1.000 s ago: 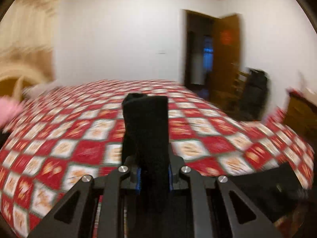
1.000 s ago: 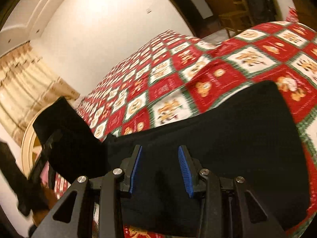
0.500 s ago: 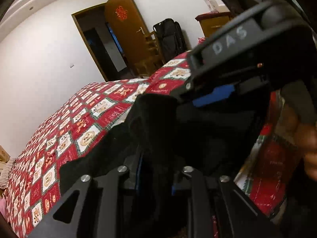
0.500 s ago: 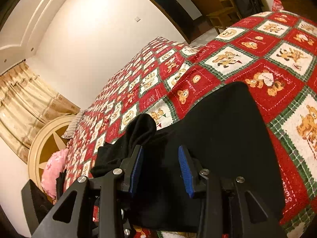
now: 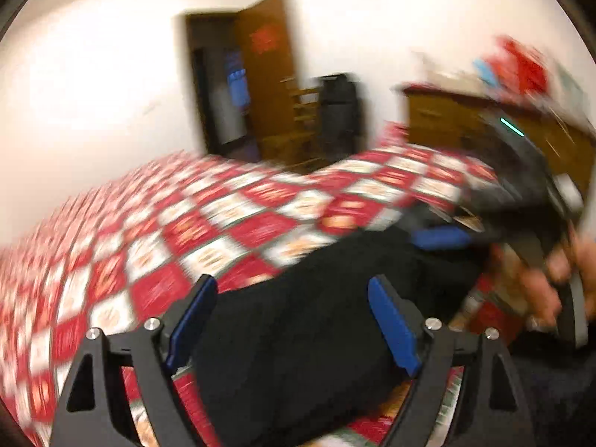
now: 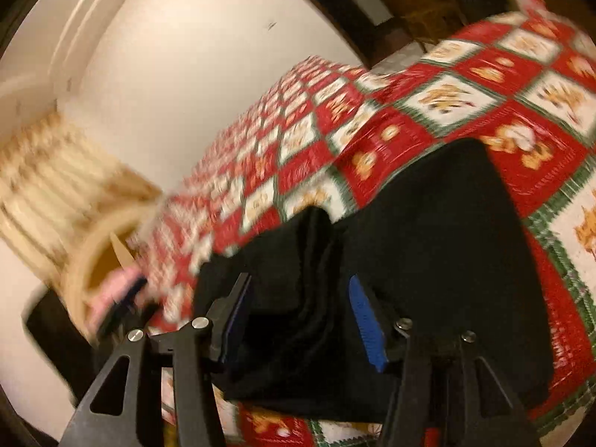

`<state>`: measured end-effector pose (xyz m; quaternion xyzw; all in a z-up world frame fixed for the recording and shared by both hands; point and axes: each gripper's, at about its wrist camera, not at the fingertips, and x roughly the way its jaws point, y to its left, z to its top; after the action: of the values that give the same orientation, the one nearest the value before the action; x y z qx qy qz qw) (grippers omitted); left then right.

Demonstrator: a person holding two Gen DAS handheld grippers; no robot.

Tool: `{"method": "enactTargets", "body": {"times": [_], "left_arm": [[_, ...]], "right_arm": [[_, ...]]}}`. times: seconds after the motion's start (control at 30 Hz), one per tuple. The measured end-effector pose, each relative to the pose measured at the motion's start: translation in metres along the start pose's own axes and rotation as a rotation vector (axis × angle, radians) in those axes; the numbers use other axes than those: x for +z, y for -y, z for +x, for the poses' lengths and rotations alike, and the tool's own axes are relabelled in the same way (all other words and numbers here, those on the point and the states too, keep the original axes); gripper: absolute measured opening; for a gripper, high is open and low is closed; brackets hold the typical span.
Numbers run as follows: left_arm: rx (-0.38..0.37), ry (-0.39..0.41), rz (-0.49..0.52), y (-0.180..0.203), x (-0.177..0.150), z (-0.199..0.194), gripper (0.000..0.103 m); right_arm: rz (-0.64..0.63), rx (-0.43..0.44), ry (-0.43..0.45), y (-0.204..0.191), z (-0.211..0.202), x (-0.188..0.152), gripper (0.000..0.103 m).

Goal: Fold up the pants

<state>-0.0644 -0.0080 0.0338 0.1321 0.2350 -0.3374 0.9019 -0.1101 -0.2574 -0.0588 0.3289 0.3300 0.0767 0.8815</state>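
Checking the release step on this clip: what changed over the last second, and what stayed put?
The left gripper, shut a second ago on a raised fold of the black fabric pants, carried it across onto the pile and let go; its jaws are opening, the cloth lying loose between them. The right gripper is opening too, over the pants. The red-and-white checked quilt stayed as it was.

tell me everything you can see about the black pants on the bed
The black pants look like soft, matte knit cloth, folded into a compact block lying flat on the red and white patchwork bedspread. One thicker fold bunches up between the pads of the right gripper, whose jaws are opening. The left gripper straddles the folded cloth, jaws opening and pads clear of it. Blur hides seams, waistband and pockets.
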Motion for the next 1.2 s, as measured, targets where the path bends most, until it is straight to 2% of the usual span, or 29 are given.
{"method": "enactTargets", "body": {"times": [0.03, 0.1, 0.17, 0.27, 0.33, 0.4, 0.53, 0.67, 0.77, 0.87, 1.0, 1.03, 1.1, 1.2], "left_arm": [[0.057, -0.024, -0.056, -0.014, -0.001, 0.005, 0.086], [0.158, -0.082, -0.142, -0.037, -0.004, 0.015, 0.086], [0.214, -0.123, -0.189, -0.049, -0.011, 0.017, 0.086], [0.27, -0.155, -0.268, -0.061, -0.023, 0.015, 0.086], [0.287, -0.163, -0.31, -0.071, -0.029, 0.018, 0.086], [0.307, -0.175, -0.357, -0.084, -0.031, 0.021, 0.086], [0.313, -0.194, -0.442, -0.099, -0.036, 0.024, 0.086], [0.293, -0.194, -0.504, -0.106, -0.035, 0.024, 0.086], [0.279, -0.177, -0.498, -0.103, -0.028, 0.023, 0.086], [0.265, -0.164, -0.465, -0.093, -0.02, 0.026, 0.086], [0.239, -0.186, -0.44, -0.076, -0.016, 0.039, 0.086], [0.231, -0.201, -0.436, -0.069, -0.017, 0.044, 0.086], [0.212, -0.234, -0.418, -0.055, -0.02, 0.054, 0.086], [0.209, -0.27, -0.385, -0.038, -0.024, 0.065, 0.086]], "right_arm": [[-0.017, -0.002, -0.012, -0.006, 0.002, -0.004, 0.055], [-0.08, -0.079, -0.034, -0.017, 0.01, -0.014, 0.055], [-0.136, -0.127, -0.055, -0.025, 0.016, -0.02, 0.055], [-0.177, -0.132, -0.092, -0.028, 0.022, -0.023, 0.054], [-0.213, -0.152, -0.103, -0.031, 0.025, -0.024, 0.036], [-0.248, -0.168, -0.107, -0.033, 0.026, -0.026, 0.027], [-0.335, -0.153, -0.099, -0.044, 0.018, -0.024, 0.021], [-0.393, -0.101, -0.039, -0.053, -0.009, -0.009, 0.02], [-0.413, -0.091, 0.011, -0.044, -0.046, 0.005, 0.02], [-0.419, -0.12, 0.006, -0.026, -0.061, 0.01, 0.02], [-0.325, -0.183, -0.056, 0.022, -0.055, 0.011, 0.02], [-0.297, -0.181, -0.067, 0.033, -0.051, 0.009, 0.021], [-0.234, -0.122, -0.035, 0.046, -0.055, 0.009, 0.021], [-0.226, -0.117, -0.024, 0.049, -0.058, 0.009, 0.023]]}}
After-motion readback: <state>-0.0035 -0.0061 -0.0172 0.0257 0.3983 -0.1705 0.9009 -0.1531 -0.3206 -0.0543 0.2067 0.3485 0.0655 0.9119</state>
